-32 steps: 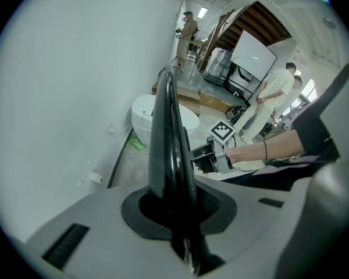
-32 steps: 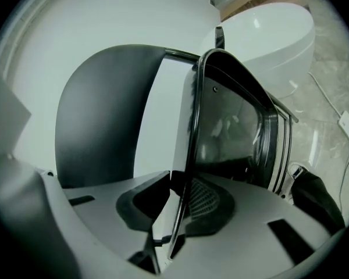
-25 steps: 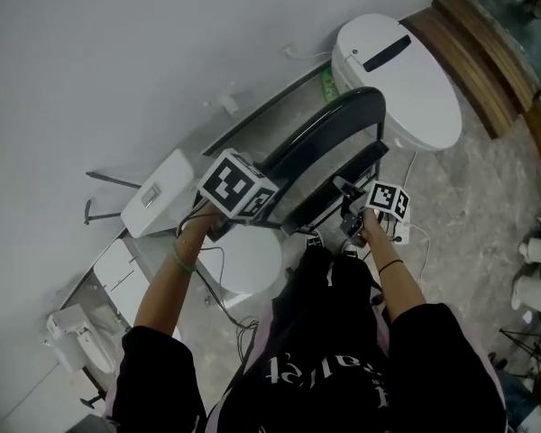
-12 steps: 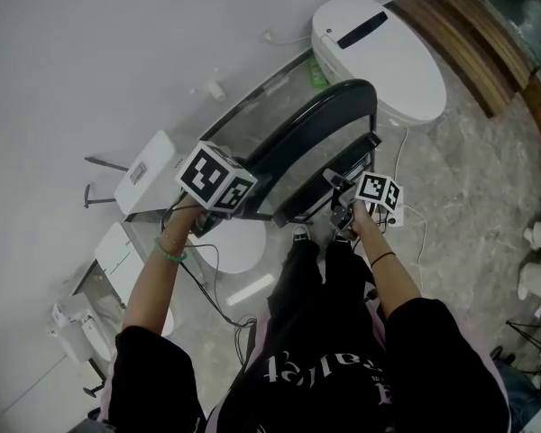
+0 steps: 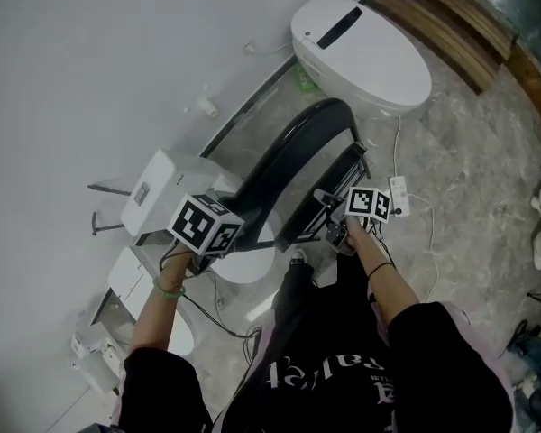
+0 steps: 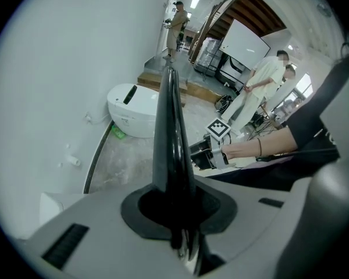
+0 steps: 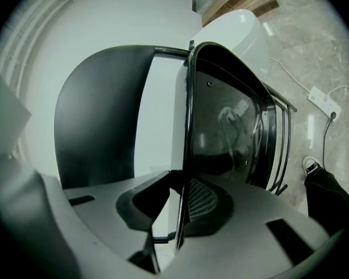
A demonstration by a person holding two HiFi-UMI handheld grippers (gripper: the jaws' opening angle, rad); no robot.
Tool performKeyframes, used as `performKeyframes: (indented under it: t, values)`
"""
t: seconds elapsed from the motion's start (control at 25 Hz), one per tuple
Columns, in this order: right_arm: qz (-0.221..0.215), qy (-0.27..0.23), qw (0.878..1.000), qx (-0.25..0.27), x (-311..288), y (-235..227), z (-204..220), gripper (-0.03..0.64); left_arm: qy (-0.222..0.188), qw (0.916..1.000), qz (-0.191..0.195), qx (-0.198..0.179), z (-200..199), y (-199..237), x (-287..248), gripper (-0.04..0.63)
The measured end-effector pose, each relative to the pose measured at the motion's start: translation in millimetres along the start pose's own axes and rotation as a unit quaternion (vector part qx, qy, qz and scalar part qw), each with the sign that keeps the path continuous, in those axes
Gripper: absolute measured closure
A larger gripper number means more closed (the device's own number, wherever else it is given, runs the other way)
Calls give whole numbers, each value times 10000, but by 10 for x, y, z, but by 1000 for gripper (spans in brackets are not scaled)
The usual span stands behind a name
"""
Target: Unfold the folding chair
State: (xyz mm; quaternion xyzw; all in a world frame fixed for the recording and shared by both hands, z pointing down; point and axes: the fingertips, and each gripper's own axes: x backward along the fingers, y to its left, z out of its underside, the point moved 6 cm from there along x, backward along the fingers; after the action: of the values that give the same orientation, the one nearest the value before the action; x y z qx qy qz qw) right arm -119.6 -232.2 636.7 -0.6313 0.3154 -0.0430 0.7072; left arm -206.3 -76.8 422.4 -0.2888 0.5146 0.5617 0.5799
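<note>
Grasp step: left gripper (image 6: 183, 243) clamped on the black back edge of the folding chair (image 5: 288, 159), right gripper (image 7: 177, 225) clamped on its thin seat rim, chair directly ahead, not yet spread; next we judge both parts must swing apart.

glossy black folding chair (image 5: 293, 165), still folded, upright near the white wall

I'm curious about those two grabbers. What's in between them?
The black folding chair. The head view shows it spanning from left gripper to right gripper, each clamped on an edge.
</note>
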Motion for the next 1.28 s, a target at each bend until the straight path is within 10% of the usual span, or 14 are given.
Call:
performKeyframes:
  t: [1.28]
  values:
    - [-314, -2219, 9742, -250, 604, -310, 1191, 552, 151, 9834, 1449, -1082, 365, -98, -216, 525]
